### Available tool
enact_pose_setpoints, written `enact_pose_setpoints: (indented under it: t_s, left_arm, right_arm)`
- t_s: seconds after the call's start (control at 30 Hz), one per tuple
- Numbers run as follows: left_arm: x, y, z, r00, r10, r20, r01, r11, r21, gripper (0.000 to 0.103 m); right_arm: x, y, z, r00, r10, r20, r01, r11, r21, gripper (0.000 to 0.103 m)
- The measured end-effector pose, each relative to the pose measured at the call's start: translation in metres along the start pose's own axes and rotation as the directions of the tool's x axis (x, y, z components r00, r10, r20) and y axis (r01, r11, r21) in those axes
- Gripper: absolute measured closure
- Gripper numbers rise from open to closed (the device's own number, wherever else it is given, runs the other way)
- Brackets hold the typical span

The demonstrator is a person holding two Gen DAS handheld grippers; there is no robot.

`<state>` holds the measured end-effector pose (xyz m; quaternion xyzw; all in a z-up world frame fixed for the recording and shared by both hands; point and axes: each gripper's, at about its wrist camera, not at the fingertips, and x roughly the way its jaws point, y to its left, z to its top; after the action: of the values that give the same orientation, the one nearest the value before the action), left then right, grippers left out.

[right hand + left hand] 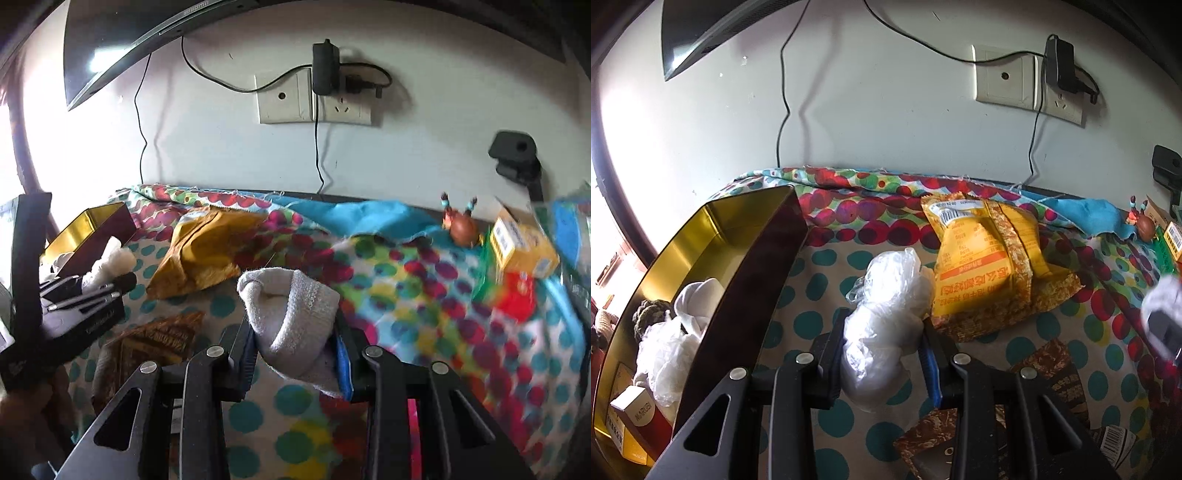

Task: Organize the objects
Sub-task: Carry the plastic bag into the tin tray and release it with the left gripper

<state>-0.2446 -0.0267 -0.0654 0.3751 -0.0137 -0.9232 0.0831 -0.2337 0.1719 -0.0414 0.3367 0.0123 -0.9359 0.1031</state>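
Observation:
My left gripper (884, 341) is shut on a crumpled clear plastic bag (882, 321), held just right of the gold-lined dark red tin box (750, 295). The box holds a white sock, another plastic bag and small cartons. My right gripper (293, 341) is shut on a grey-white sock (291, 317) and holds it above the dotted cloth. In the right wrist view the left gripper (107, 277) shows at the left, beside the box (99, 229). A yellow snack packet (990, 266) lies behind the plastic bag; it also shows in the right wrist view (203, 251).
A brown patterned packet (960, 435) lies under my left gripper. A small crab toy (461, 225), a yellow carton (524, 243) and a red item (517, 299) sit at the back right. Cables and a wall socket (314, 99) hang behind the table.

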Motion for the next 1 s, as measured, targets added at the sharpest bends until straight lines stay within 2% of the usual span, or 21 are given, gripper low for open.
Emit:
enact_pose_setpoints:
  t_s: [0.03,0.1,0.2,0.3,0.4,0.53,0.67,0.87,1.0]
  left_arm:
    - [-0.003,0.001,0.000,1.000,-0.005,0.015,0.005,1.000,-0.002,0.068]
    - [-0.008,0.002,-0.001,0.999,-0.021,0.040,0.022,1.000,-0.008,0.068]
    - [-0.021,0.004,-0.003,0.996,-0.021,0.083,0.020,1.000,0.014,0.068]
    - [-0.035,0.017,0.003,0.996,-0.025,0.089,0.026,1.000,-0.016,0.068]
    - [-0.047,0.046,0.016,0.996,0.014,0.093,-0.006,0.996,-0.087,0.068]
    - [-0.050,0.097,0.035,0.992,0.111,0.054,-0.100,0.979,-0.178,0.068]
    - [-0.044,0.135,0.032,0.984,0.178,-0.025,-0.179,0.959,-0.220,0.068]
    - [-0.042,0.156,0.004,0.971,0.229,-0.072,-0.239,0.949,-0.204,0.068]
    - [-0.046,0.166,0.003,0.968,0.243,-0.067,-0.252,0.943,-0.218,0.068]
  right_arm:
    - [0.003,0.002,-0.005,0.999,-0.024,-0.021,0.024,1.000,-0.011,0.071]
    - [-0.005,-0.003,-0.012,0.999,-0.038,0.017,0.038,0.999,0.014,0.071]
    - [-0.003,-0.010,-0.024,0.998,-0.067,0.002,0.067,0.996,0.054,0.071]
    - [-0.002,-0.012,-0.032,0.996,-0.088,-0.006,0.088,0.994,0.062,0.071]
    - [0.001,-0.011,-0.037,0.996,-0.090,-0.020,0.091,0.994,0.059,0.071]
    - [0.003,-0.011,-0.035,0.996,-0.084,-0.028,0.085,0.995,0.058,0.070]
    - [0.005,-0.008,-0.040,0.995,-0.091,-0.036,0.093,0.995,0.034,0.070]
    - [0.005,-0.005,-0.042,0.995,-0.090,-0.031,0.090,0.996,0.012,0.070]
    - [0.004,-0.003,-0.046,0.995,-0.090,-0.031,0.090,0.996,0.001,0.070]
